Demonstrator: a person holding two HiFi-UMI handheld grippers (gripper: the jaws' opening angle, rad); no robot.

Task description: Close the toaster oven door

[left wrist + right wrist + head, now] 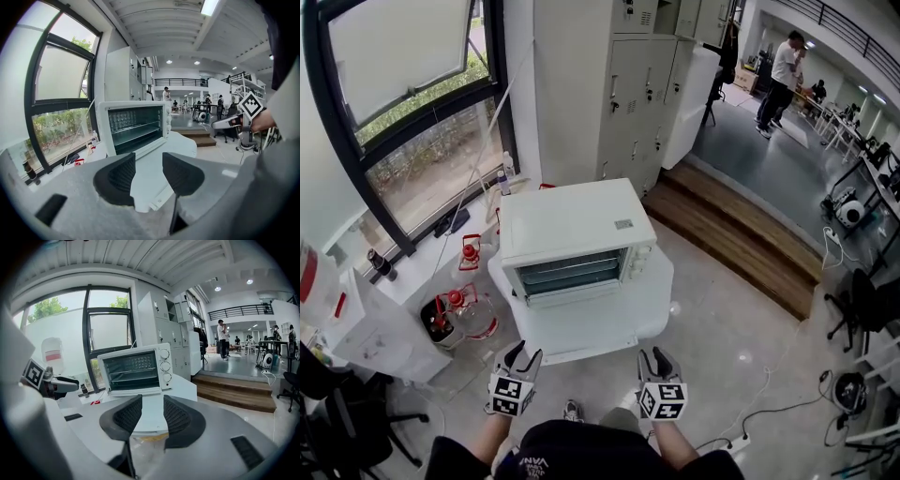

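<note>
A white toaster oven stands on a white table, its front facing me. Its wire racks show plainly. The door seems folded down flat in front of the opening. My left gripper hangs at the table's near edge, left of centre, open and empty. To its right, my right gripper hovers at the same edge, also open with nothing between its jaws. Both are well short of the oven.
Grey lockers rise behind the oven. A window sill with red items runs at the left, a bucket of bottles below it. A wooden step lies to the right; a person stands far off.
</note>
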